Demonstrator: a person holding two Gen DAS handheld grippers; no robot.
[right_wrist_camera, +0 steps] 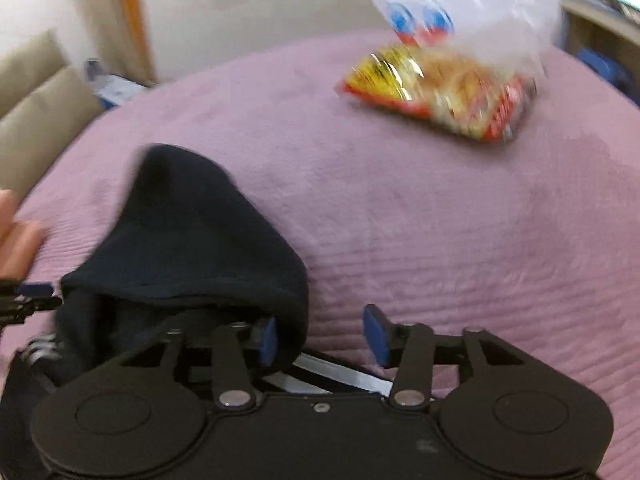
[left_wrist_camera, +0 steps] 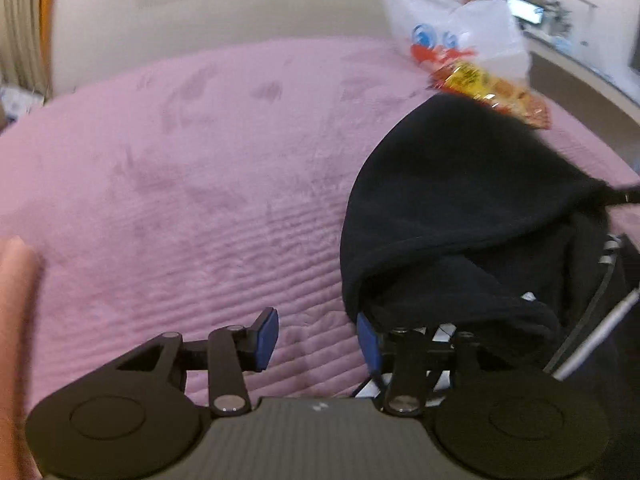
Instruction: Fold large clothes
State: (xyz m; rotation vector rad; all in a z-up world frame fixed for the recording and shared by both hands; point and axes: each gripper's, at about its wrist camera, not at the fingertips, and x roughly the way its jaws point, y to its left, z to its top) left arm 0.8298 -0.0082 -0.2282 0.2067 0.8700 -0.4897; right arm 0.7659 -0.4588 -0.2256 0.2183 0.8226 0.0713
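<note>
The dark garment (left_wrist_camera: 460, 208) is lying bunched on the near part of the pink bedspread (left_wrist_camera: 180, 168), mounded between the two tools, probably because it is being gathered before a fold. In the left wrist view it is sitting to the right of the left gripper (left_wrist_camera: 318, 338), draped over the tool's right finger, whose blue pad is just peeking out from under the hem. The jaws are standing spread with only bedspread showing between them, so nothing is being pinched.

In the right wrist view the same garment (right_wrist_camera: 192, 240) is slumping over the left finger of the right gripper (right_wrist_camera: 320, 338). That tool's jaws are also standing released, with bare bedspread in the gap. Both tools seem to be working under the cloth's edges rather than holding it, perhaps seeking a hem to take.

At the far right of the bed a snack packet (right_wrist_camera: 440, 92) and a white plastic bag (right_wrist_camera: 460, 0) are resting touching each other, well apart from the garment, so they are leaving room for spreading it out.
</note>
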